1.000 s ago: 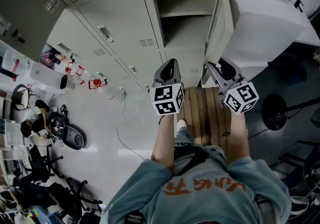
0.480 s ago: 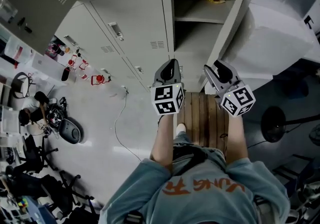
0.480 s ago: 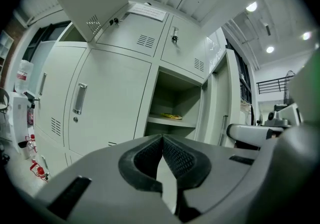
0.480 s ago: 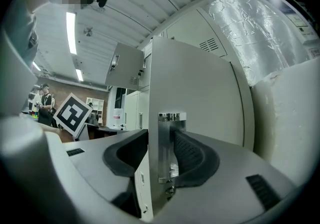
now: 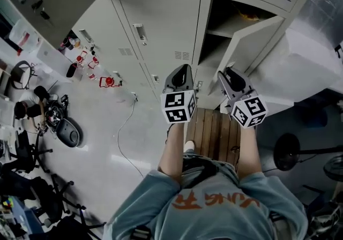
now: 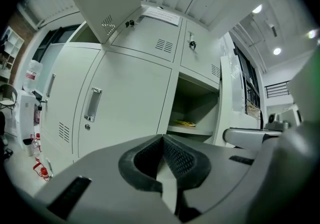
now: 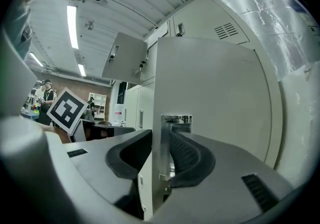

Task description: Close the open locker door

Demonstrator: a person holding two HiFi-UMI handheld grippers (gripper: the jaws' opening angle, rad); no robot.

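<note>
The job is under way but not finished. At the left, the lockers at the person's level are shut, though 1 higher door near the bank's upper left edge juts open. The left claw has its jaws together on nothing, points level at the closed fronts and takes no part. To its right, the right claw has just been closing its jaws and is clamped on the free edge of the locker door, at the metal handle, with that edge between the pads. The door hangs from the right edge of its open compartment, slanted roughly midway through its swing. A dark gap, a shelf and something yellow on it are exposed. What is left, I judge, is to swing the door flush to the frame and let go. As for writing, a white sheet on an upper locker is too small to read. Each claw's cube shows only black-and-white square markers. The orange lettering on the person's top sits upside down, and I cannot read it surely.
</note>
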